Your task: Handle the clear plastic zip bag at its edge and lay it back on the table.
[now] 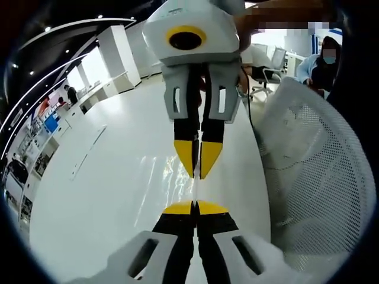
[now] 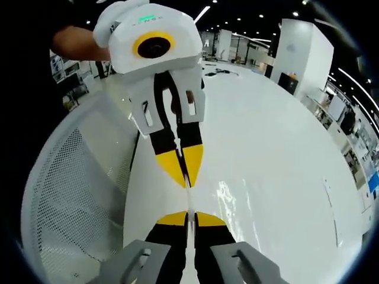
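The clear plastic zip bag (image 1: pixel 195 190) is seen edge-on as a thin glassy strip stretched between the two grippers, just above the white table (image 1: pixel 100 201). In the left gripper view, my left gripper (image 1: pixel 195 205) rises from the bottom, shut on one end of the strip. Facing it from above, the right gripper (image 1: pixel 197 174) is shut on the other end. The right gripper view mirrors this: my right gripper (image 2: pixel 190 214) is shut on the bag (image 2: pixel 189 199), and the left gripper (image 2: pixel 186 181) pinches it from the top. Most of the bag is too transparent to trace.
A white mesh chair back (image 1: pixel 320 177) stands against the table's edge (image 2: pixel 71 189). The glossy table (image 2: pixel 284 165) stretches far ahead, with a dark cable (image 2: pixel 222 71) at its far end. A seated person (image 1: pixel 323 65) and an office chair (image 1: pixel 269 71) are in the background.
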The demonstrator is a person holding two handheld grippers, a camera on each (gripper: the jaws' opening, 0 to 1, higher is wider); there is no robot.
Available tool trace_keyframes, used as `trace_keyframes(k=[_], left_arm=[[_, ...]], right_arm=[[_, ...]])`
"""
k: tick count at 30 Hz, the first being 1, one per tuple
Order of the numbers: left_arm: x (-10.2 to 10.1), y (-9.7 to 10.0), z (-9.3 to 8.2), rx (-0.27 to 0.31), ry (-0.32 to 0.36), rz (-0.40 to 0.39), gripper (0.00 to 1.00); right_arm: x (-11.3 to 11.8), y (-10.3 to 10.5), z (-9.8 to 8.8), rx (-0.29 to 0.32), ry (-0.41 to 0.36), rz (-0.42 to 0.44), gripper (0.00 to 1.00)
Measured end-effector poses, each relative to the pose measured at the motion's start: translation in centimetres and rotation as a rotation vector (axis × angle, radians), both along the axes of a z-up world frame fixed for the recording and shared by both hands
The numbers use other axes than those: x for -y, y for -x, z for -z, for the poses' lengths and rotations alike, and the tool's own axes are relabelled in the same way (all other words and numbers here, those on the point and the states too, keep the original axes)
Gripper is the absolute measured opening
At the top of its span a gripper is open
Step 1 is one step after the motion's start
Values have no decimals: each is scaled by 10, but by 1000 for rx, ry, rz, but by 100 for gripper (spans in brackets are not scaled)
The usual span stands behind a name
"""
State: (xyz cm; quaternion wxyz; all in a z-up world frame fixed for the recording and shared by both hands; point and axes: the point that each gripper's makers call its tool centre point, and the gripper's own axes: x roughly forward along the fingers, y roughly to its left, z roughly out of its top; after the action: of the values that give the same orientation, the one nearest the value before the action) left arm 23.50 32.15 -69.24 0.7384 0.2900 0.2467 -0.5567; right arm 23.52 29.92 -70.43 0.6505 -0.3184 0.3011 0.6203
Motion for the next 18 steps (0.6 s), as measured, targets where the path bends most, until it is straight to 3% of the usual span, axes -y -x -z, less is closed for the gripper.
trace_keyframes(k=[10,15,17,18], left_arm=[[-3,-1,0,-9,0,-3,0],[0,-4,-2,35,-11,20,0],[1,-1,0,26,-21,29,0],[0,-4,0,52,-28,31,0]], right_arm=[[12,-2,3,5,22,15,0],[13,-1,1,13,32,17,0],[13,-2,2,14,38,14,0],[13,-2,2,15,41,13,0]])
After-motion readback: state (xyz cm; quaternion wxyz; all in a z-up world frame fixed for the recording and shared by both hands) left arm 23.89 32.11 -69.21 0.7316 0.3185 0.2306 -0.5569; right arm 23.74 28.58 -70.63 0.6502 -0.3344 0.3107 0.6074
